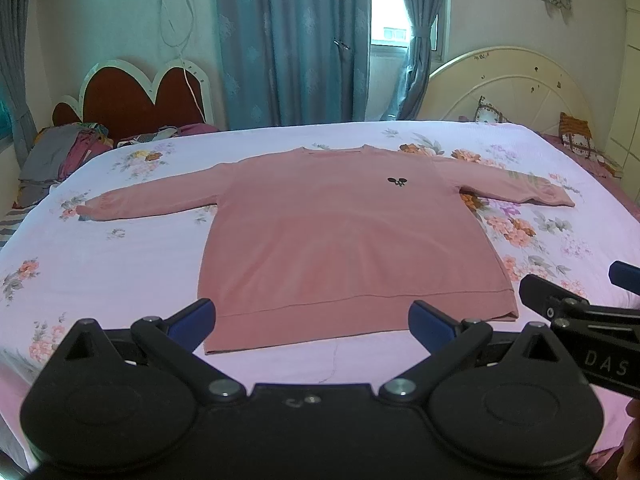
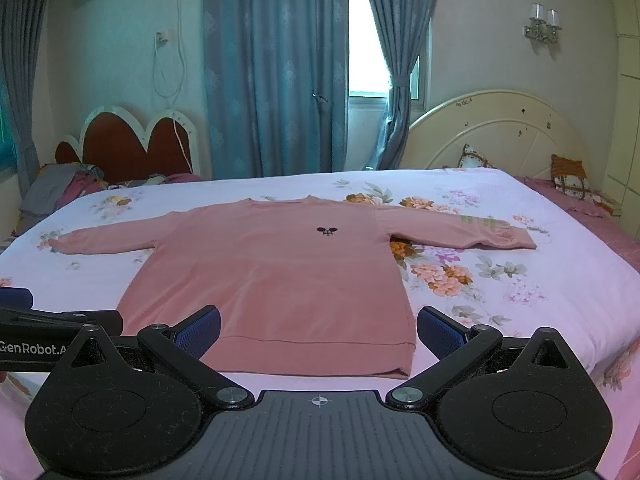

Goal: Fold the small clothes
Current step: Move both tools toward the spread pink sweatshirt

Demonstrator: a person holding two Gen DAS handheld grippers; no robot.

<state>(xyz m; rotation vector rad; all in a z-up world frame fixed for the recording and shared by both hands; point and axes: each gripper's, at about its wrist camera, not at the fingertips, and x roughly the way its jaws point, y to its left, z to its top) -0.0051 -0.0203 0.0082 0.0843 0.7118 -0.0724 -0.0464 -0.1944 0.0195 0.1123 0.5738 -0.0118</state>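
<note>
The bed (image 1: 120, 264) fills most of both views; its sheet is pale lilac with flower prints, and you stand at its near edge. A cream curved headboard (image 2: 496, 136) stands at the right end of the bed, with two patterned cushions (image 2: 568, 178) against it. Blue curtains (image 2: 276, 68) hang along the far wall, parted at a window (image 2: 368, 40). A second, scalloped headboard (image 1: 144, 92) in red and white sits at the far left, with a heap of bedding (image 1: 60, 152) below it. The pink long-sleeved top (image 1: 344, 240) lies flat and face up on the middle of the sheet, collar toward the far wall, hem toward you, both sleeves spread straight out to the sides. A small dark emblem (image 2: 327, 231) marks its chest. Your left gripper (image 1: 312, 320) hovers just above the near hem, its blue-padded fingers (image 1: 200, 316) spread wide and holding nothing; the hem shows between them. Your right gripper (image 2: 318, 330) hovers over the hem's right corner, its fingers (image 2: 440, 332) likewise spread wide and empty. Whether either pad touches the fabric cannot be told. The two grippers sit side by side, each showing at the edge of the other's view. A twin wall lamp (image 2: 542, 22) is mounted high on the right.
</note>
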